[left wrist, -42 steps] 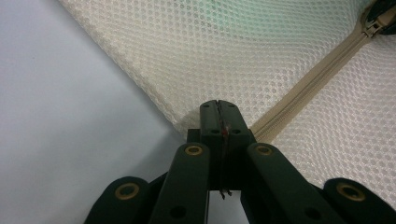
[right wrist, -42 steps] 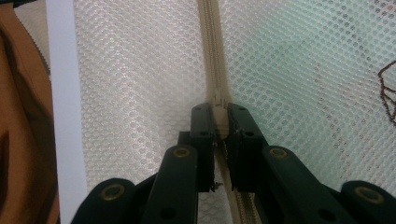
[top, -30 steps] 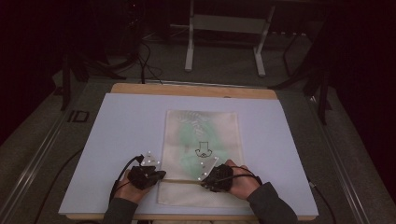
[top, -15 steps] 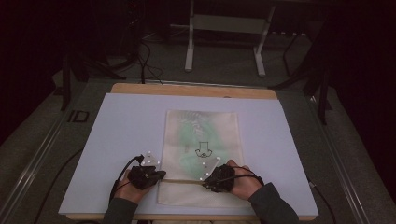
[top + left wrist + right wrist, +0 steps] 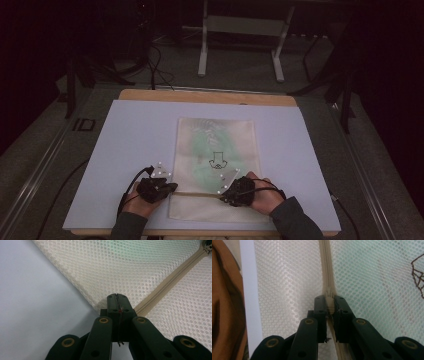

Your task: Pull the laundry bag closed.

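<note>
A cream mesh bag [image 5: 215, 145] lies flat on a pale board [image 5: 130, 135], with something green and a small black drawing [image 5: 216, 161] showing through it. A zipper [image 5: 197, 194] runs across its near end. My left gripper [image 5: 172, 186] sits at the bag's left edge, and in the left gripper view [image 5: 116, 298] its jaws are shut on the mesh edge [image 5: 100, 303] beside the zipper's end [image 5: 170, 282]. My right gripper [image 5: 222, 195] rests on the zipper line; in the right gripper view [image 5: 330, 301] it is shut on the zipper slider [image 5: 329, 296].
The board lies on a wooden table [image 5: 200, 96] whose far edge shows behind it. Bare board [image 5: 37, 302] lies to the left of the bag. On the dark floor beyond stand a metal frame [image 5: 240, 25] and loose cables [image 5: 155, 65].
</note>
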Demonstrator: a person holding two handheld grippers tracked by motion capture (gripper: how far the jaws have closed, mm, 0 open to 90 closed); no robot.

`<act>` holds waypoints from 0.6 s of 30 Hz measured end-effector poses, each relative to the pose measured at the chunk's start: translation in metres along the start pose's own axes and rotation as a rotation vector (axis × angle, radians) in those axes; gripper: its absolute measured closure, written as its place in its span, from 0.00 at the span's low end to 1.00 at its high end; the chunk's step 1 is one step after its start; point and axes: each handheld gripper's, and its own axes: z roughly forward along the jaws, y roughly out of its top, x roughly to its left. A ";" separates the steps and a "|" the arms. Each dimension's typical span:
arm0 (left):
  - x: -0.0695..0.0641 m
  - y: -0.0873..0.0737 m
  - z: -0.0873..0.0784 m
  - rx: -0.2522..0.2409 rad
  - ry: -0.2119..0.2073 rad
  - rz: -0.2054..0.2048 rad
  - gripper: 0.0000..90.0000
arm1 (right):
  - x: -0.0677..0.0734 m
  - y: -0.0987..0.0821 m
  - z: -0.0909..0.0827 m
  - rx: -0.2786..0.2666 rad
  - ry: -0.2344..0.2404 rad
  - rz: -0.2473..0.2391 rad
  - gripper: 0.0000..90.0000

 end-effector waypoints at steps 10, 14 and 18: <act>0.000 0.000 0.000 0.001 0.000 -0.001 1.00 | -0.001 -0.006 -0.003 0.007 -0.003 0.008 0.92; 0.000 0.000 0.000 0.001 0.000 -0.001 1.00 | -0.001 -0.007 -0.005 0.008 -0.005 0.006 0.92; 0.000 0.000 0.000 0.000 0.000 -0.001 1.00 | -0.001 -0.007 -0.006 0.007 -0.008 0.005 0.92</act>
